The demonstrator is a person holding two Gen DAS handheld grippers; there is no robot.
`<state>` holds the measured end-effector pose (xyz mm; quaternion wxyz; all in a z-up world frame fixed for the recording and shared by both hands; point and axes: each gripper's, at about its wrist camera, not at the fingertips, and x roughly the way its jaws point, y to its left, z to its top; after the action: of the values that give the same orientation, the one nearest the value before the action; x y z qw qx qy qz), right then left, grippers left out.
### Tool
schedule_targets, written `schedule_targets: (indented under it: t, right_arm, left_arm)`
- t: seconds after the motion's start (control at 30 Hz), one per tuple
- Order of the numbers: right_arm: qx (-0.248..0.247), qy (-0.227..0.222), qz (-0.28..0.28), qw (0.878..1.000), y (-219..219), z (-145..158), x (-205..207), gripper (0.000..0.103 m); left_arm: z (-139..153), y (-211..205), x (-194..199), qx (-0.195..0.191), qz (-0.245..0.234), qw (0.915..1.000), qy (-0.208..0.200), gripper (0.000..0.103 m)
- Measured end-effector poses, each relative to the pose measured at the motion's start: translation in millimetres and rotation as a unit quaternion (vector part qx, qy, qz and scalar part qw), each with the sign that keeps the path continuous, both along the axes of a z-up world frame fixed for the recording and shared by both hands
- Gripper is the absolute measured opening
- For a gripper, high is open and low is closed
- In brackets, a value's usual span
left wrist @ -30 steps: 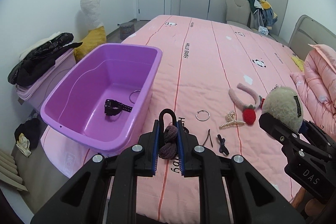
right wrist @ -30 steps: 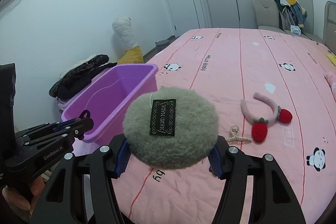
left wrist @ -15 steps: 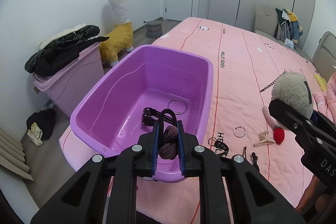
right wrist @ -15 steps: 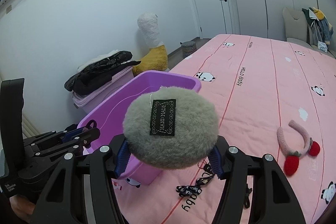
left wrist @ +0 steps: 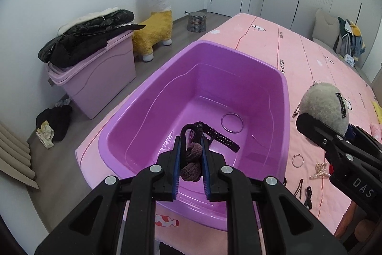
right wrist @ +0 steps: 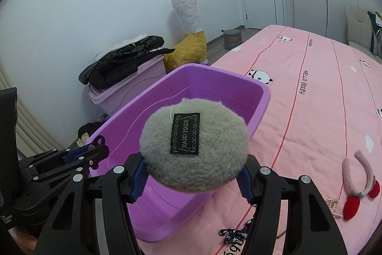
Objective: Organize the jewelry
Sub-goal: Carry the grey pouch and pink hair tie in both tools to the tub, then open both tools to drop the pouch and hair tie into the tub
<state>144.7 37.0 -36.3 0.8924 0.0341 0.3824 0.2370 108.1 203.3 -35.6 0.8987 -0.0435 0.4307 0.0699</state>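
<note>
My left gripper [left wrist: 190, 147] is shut on a brown knitted hair tie with a black loop [left wrist: 191, 160] and hangs over the near part of the purple tub [left wrist: 284, 97]. Inside the tub lie a black watch [left wrist: 219, 138] and a thin ring bangle [left wrist: 232, 123]. My right gripper [right wrist: 193, 173] is shut on a grey fluffy pom-pom [right wrist: 194, 142] bearing a black label, held over the tub's [right wrist: 262, 97] near right rim. In the left wrist view the right gripper [left wrist: 310, 123] and pom-pom [left wrist: 322, 104] show at the right.
On the pink bedspread [left wrist: 310, 59] lie a silver ring [left wrist: 297, 160], a pearl clip [left wrist: 320, 171], dark hair pins [left wrist: 308, 192] and a pink cherry headband [right wrist: 358, 183]. Left of the bed stand a lilac bin with a black jacket [left wrist: 90, 44] and a plush alpaca [left wrist: 157, 16].
Both grippers have swung left from over the bedspread to above the purple tub, each still holding its item. The tub now fills the middle of both views.
</note>
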Motion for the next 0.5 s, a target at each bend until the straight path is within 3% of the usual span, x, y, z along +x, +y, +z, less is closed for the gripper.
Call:
schedule_targets:
  t: [0.5]
  right_arm:
    - [-0.03, 0.065, 0.011, 0.997, 34.2, -43.2, 51.4, 0.06]
  left_arm:
    - [-40.5, 20.3, 26.1, -0.007, 0.023, 0.9983, 0.052, 0.016]
